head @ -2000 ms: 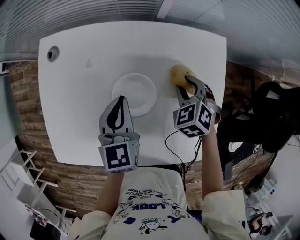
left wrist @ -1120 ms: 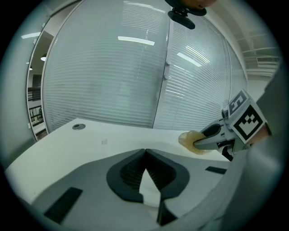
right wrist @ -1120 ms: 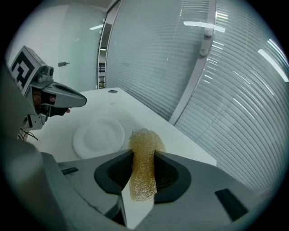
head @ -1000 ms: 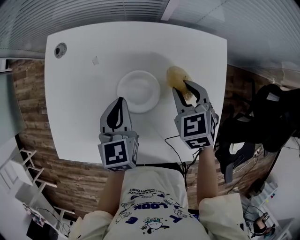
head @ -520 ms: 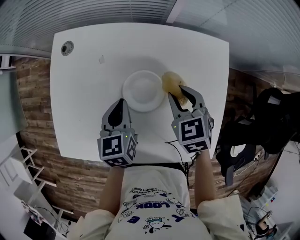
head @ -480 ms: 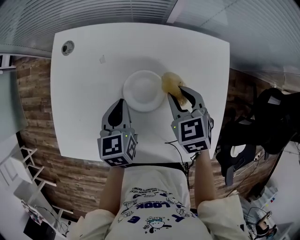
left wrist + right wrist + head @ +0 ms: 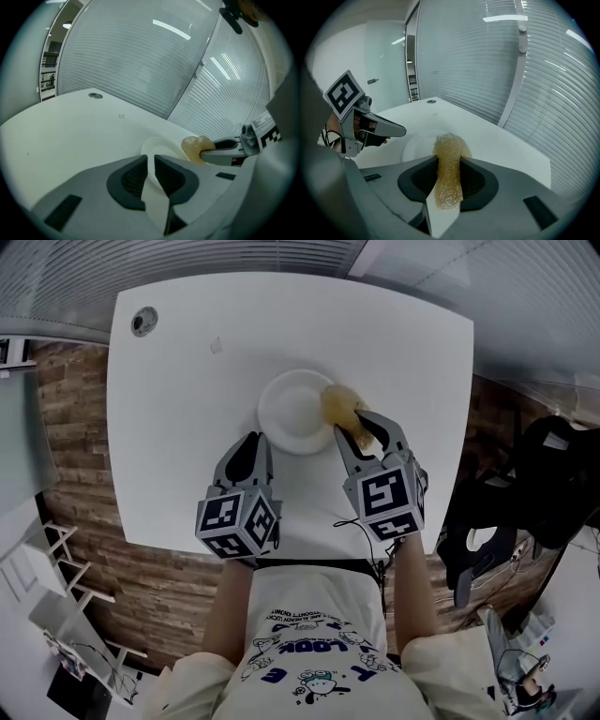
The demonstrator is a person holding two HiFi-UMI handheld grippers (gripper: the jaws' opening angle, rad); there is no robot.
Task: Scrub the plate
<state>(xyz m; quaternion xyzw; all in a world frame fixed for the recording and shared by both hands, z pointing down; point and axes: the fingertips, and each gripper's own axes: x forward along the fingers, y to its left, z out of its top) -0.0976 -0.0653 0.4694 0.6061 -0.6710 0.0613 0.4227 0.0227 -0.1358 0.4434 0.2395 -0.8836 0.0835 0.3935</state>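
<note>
On the table, plate: a shallow round white plate (image 7: 292, 409) lies flat on a white square table with rounded corners (image 7: 169, 409), a little past the table's middle as the person sees it.
Scrubber: a yellow-brown mesh scrubber (image 7: 339, 404) sits at the plate's right rim. Its bunched end overlaps the rim in the head view, but whether it presses on the plate cannot be told.
Right gripper: the right gripper (image 7: 352, 423) has its jaws closed on the scrubber. In the right gripper view the mesh runs as a flattened strip between the two pads and bulges out beyond the tips.
Left gripper: the left gripper (image 7: 255, 439) points down at the table just beside the plate's near-left rim. Its jaws have just been opening and stand a narrow slit apart. The plate shows through the slit, but the pads grip nothing.
Marker cubes: a cube with black-and-white square markers (image 7: 236, 524) sits on the back of each gripper.
Table details: a small round hole (image 7: 143, 320) lies near the far-left corner. A thin black cable (image 7: 361, 521) runs off the near edge by the right gripper.
Person: a white printed T-shirt (image 7: 309, 652) fills the bottom of the head view.
Surroundings: a wood-patterned floor (image 7: 66, 474) shows to the left of the table, and pale slatted blinds (image 7: 478, 70) stand behind it.
</note>
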